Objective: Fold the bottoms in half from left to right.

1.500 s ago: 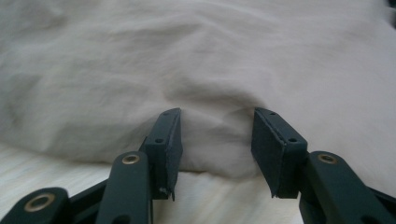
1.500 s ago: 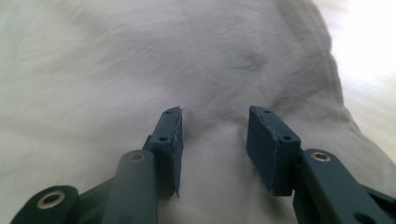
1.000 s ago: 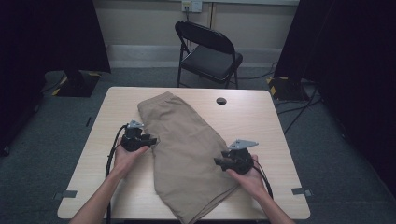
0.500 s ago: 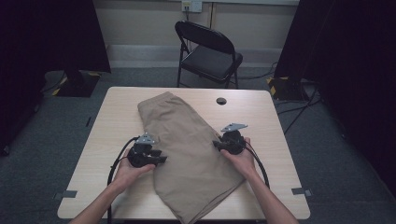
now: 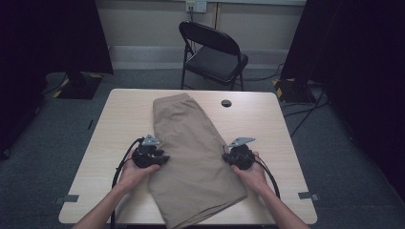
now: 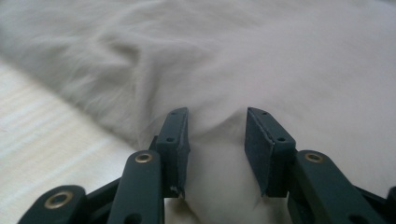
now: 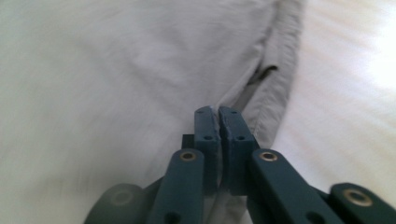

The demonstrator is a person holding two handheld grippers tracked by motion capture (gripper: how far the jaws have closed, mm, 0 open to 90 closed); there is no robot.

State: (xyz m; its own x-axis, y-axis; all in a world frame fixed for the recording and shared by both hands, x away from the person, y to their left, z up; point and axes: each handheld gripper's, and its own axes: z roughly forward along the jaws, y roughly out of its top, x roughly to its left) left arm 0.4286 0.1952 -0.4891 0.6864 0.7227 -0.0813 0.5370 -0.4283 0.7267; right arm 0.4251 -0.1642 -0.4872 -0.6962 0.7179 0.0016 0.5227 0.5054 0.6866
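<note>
A pair of tan shorts (image 5: 193,152), made of soft woven fabric, lies flat and folded lengthwise on the surface (image 5: 119,119), a pale wood-grain rectangular top with rounded corners. The garment runs diagonally from the far centre to the near edge, with its wider end nearest the person.

The left hand-held gripper (image 5: 161,159) rests on the left edge of the shorts. In the left gripper view, its two black jaws stand apart, pressed down onto the cloth; a low ridge of fabric bulges up between the pads, and the pads do not pinch it. Shallow creases radiate across the cloth beyond.

The right hand-held gripper (image 5: 227,157) sits at the right edge of the shorts. Its jaws have just been closing. In the right gripper view (image 7: 218,116), the jaws stand together, clamped on a thin fold of fabric beside the stitched hem.

A small round black disc (image 5: 226,103) lies on the surface beyond the shorts. A black folding chair (image 5: 212,55) with a metal frame stands on the grey carpet behind.
</note>
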